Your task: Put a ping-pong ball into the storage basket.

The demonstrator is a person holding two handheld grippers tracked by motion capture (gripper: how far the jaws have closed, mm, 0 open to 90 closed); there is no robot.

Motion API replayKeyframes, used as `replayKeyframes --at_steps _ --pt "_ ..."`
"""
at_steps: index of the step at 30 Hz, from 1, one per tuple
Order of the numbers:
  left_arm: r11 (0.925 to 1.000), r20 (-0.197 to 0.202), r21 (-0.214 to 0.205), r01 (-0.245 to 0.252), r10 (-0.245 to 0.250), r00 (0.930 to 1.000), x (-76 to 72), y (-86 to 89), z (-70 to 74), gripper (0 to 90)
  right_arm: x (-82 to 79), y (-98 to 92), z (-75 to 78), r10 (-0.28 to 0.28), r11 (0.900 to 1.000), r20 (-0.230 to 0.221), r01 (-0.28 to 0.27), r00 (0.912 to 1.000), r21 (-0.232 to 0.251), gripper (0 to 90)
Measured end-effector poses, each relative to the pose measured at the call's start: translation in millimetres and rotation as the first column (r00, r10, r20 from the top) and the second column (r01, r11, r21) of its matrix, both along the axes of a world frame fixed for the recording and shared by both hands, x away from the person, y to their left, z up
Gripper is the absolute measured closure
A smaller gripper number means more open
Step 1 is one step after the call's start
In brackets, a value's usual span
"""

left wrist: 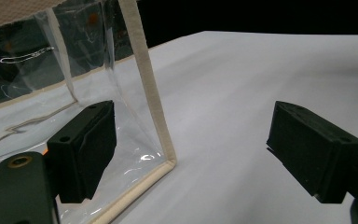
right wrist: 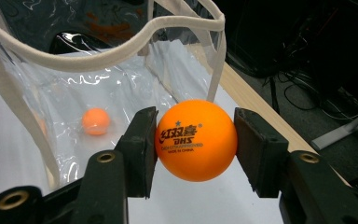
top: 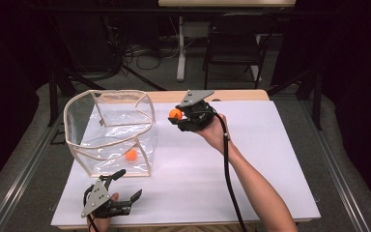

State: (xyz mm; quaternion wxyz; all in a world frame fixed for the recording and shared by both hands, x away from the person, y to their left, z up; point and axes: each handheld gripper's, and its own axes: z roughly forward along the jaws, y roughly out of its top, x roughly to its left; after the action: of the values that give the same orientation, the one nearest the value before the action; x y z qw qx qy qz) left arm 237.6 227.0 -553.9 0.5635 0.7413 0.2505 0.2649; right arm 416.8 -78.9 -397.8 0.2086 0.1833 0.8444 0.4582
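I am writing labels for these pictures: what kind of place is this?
Probably a lab or recording room, not a home: a white work table ringed by black curtains, loose cables on the floor, and a black chair behind.

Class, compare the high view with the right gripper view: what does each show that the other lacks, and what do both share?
High view alone: the open left gripper near the table's front edge, and a black chair behind.

Right gripper view alone: dark printed lettering on the held orange table-tennis ball.

Both: the right gripper shut on that ball, the clear plastic bag with beige trim, a second orange ball inside it, and the white table.
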Motion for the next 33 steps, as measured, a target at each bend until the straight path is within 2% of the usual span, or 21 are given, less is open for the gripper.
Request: replayKeyframes --at_steps 15,33 --pt "1.0 0.0 0.002 -0.003 0.003 1.0 0.1 0.1 0.0 15.7 -1.0 5.5 15.3 0.008 0.9997 0.016 -0.009 0.9998 0.023 51.1" --pt "0.9999 0.005 0.002 -0.011 0.011 0.9999 -0.5 1.4 0.1 15.7 -0.7 16.7 26.5 0.025 0.9995 0.024 -0.026 0.9994 0.02 51.1"
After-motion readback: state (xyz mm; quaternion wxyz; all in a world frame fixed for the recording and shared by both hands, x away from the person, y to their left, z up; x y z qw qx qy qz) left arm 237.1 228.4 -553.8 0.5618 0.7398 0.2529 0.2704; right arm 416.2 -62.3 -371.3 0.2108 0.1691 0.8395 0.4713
